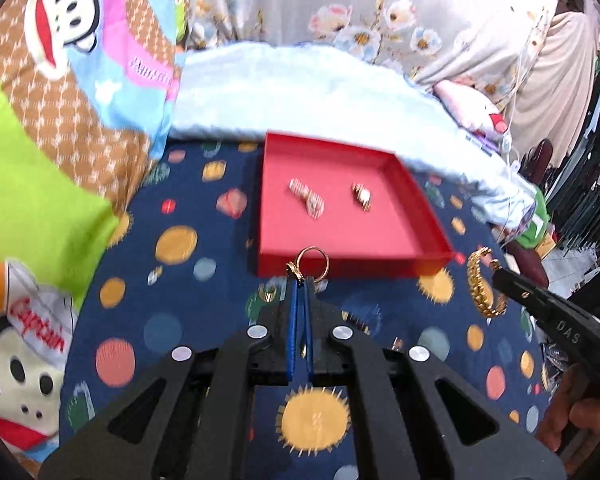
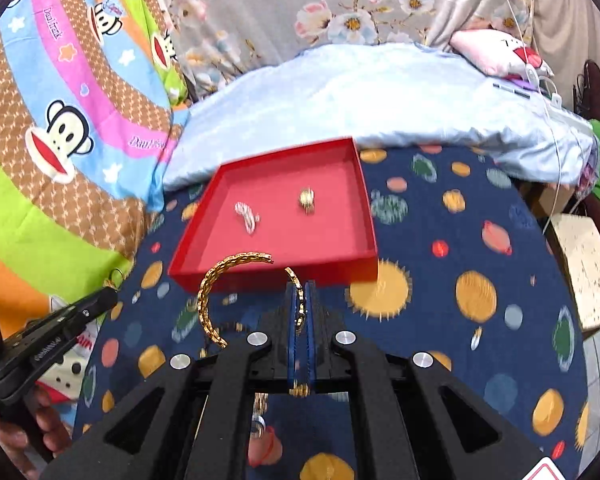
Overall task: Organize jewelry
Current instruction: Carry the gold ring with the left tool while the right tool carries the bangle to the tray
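Left wrist: our left gripper (image 1: pixel 301 280) pinches thin gold ring (image 1: pixel 314 263) above near wall of red tray (image 1: pixel 340 266). Light, slippery; we keep grip on band.

Right wrist: our right gripper (image 2: pixel 300 285) clamps gold chain bracelet (image 2: pixel 216 284), stiff open cuff, before tray; we judge links give purchase.

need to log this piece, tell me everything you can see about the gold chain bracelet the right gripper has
The gold chain bracelet is an open, C-shaped band of flat, shiny, metal-looking links. One end is pinched between the blue pads of the right gripper, which is shut on it; the rest curves out to the left and back down, hanging free above the dotted navy cloth. It sits just in front of the red tray's near wall, not inside it.
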Demonstrator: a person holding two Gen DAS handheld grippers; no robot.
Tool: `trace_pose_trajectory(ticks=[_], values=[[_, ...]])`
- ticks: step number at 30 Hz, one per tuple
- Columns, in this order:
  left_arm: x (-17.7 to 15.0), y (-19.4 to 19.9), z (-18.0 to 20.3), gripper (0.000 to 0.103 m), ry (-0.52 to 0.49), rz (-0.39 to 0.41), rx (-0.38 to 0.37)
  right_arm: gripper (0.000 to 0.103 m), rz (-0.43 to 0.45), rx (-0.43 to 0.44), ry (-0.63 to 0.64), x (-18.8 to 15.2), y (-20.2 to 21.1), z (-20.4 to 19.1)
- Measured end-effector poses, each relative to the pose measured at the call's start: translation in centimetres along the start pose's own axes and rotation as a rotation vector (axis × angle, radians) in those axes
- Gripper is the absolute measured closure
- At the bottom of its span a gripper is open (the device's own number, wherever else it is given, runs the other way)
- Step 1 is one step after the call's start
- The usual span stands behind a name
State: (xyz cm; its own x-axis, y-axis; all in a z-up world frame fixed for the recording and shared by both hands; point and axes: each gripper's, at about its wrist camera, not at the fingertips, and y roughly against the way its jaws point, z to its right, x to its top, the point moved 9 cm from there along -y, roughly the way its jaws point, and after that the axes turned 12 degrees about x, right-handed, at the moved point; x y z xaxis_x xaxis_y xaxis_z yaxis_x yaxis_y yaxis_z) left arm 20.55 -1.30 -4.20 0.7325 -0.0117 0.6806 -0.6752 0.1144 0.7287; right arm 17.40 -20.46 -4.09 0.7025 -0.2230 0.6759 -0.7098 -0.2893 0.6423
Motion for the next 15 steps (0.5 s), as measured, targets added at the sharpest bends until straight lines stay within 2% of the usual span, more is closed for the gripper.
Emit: trace_pose_trajectory(ticks=[8, 15], values=[[5.6, 0.0, 1.8, 0.101, -0.009, 0.098, -0.02, 0.1, 0.076, -0.009, 0.035, 5.0, -1.0, 0.3], [8.2, -3.5, 3.1, 0.101, -0.015, 0.097, -0.013, 0.1, 0.053, -0.024, 0.039, 7.1, -4.7, 1.6]])
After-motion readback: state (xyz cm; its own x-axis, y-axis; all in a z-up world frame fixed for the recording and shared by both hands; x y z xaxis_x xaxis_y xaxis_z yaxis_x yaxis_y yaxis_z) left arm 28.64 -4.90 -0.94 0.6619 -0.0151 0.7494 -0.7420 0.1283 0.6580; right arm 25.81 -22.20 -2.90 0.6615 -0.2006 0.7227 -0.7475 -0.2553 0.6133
